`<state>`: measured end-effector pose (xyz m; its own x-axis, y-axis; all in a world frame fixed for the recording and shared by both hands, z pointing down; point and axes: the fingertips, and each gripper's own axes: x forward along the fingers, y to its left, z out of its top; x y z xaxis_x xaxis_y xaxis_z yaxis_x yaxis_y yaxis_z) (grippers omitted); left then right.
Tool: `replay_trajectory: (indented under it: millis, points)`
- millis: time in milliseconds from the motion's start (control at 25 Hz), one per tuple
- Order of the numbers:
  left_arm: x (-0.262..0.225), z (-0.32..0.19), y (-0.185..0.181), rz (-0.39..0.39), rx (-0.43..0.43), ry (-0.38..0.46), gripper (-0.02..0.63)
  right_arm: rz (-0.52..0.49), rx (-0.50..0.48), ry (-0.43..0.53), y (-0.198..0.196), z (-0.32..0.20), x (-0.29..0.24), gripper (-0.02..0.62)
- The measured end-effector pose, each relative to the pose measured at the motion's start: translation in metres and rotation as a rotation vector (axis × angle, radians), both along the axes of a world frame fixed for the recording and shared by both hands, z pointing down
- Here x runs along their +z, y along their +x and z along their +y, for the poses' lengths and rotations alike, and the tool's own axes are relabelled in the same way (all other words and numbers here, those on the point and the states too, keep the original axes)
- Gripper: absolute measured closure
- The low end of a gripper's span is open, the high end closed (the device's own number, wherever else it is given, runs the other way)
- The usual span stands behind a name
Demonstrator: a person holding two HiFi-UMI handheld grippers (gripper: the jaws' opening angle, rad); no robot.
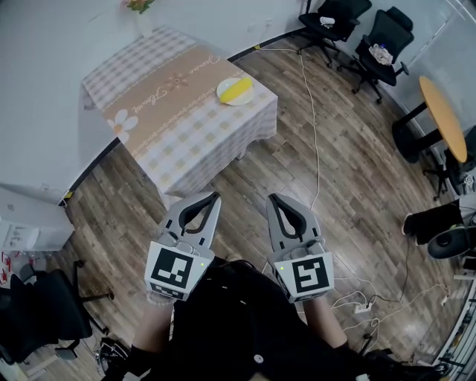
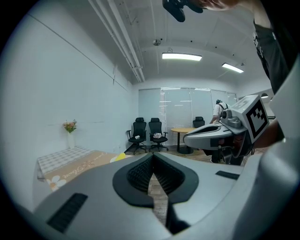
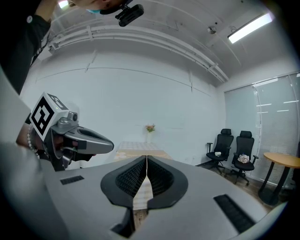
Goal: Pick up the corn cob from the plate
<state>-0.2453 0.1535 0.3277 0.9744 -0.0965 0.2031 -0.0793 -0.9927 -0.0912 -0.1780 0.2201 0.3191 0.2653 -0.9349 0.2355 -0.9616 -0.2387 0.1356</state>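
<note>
Only cursive lettering on the tablecloth [image 1: 178, 104] shows, too small and slanted to be read

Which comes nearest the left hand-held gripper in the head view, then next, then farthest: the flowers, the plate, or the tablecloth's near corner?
1. Tablecloth's near corner, just ahead.
2. Plate, farther along, right side.
3. Flowers, at the far end.
</note>
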Motion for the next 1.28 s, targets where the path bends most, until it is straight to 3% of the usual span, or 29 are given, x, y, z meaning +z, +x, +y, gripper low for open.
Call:
replay_trajectory:
  millis: [480, 1280]
  points:
    - [-0.002, 0.028, 0.014, 0.020, 0.005, 0.016, 0.592, 0.021, 0.010, 0.027, 0.013, 0.035, 0.002, 0.554]
    - [-0.003, 0.052, 0.011, 0.016, 0.008, 0.032, 0.592, 0.018, 0.017, 0.039, 0.009, 0.053, 0.001, 0.554]
